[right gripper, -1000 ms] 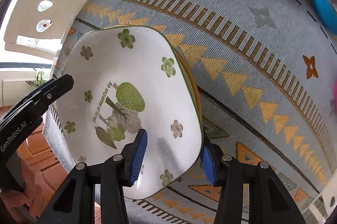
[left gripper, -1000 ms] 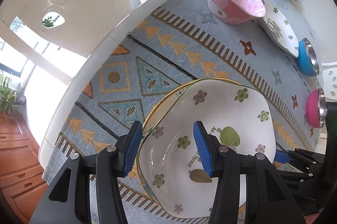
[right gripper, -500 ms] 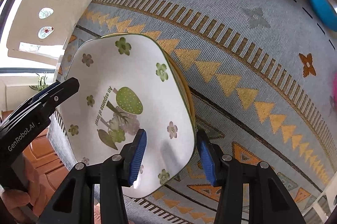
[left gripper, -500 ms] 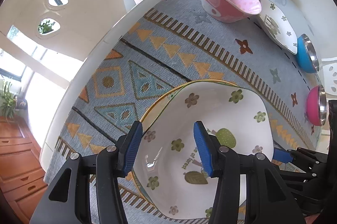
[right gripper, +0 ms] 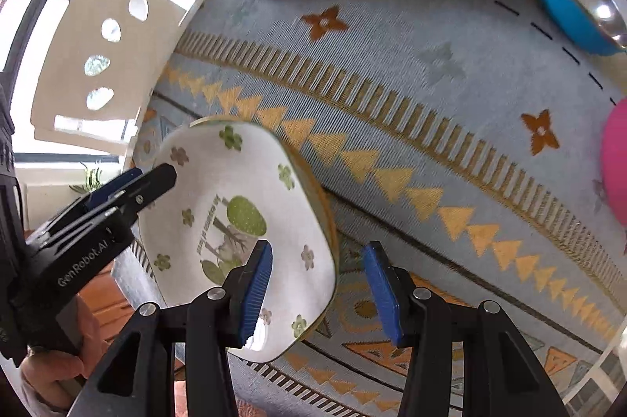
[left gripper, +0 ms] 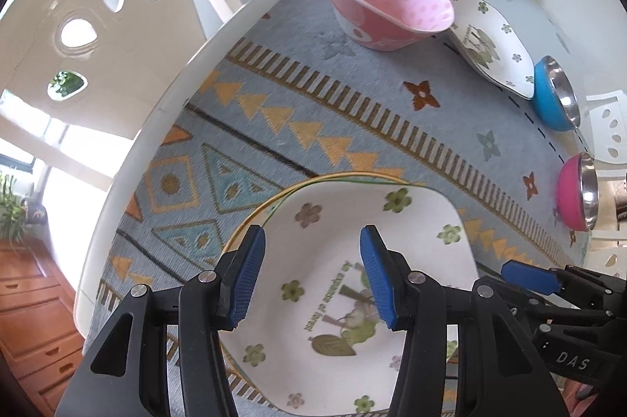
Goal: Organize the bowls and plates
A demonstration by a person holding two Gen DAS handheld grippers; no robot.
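Both your grippers, left gripper (left gripper: 311,272) & right gripper (right gripper: 317,285), have jaws open, straddling opposite rims of the floral plate (right gripper: 243,221), stacked on a yellow-rimmed one, at table's near edge. Close evenly, lift level. Pink bowl (left gripper: 386,5) at 12 o'clock, far.

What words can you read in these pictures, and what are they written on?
"GenRobot.AI": on the side of the left gripper, seen from the right wrist.
"DAS": on the black body of the right gripper, seen from the left wrist; the letters run on out of view.
Green writing on the near flowered plate: "An expanse of forest", partly blurred.
Far flowered plate: too small to read.
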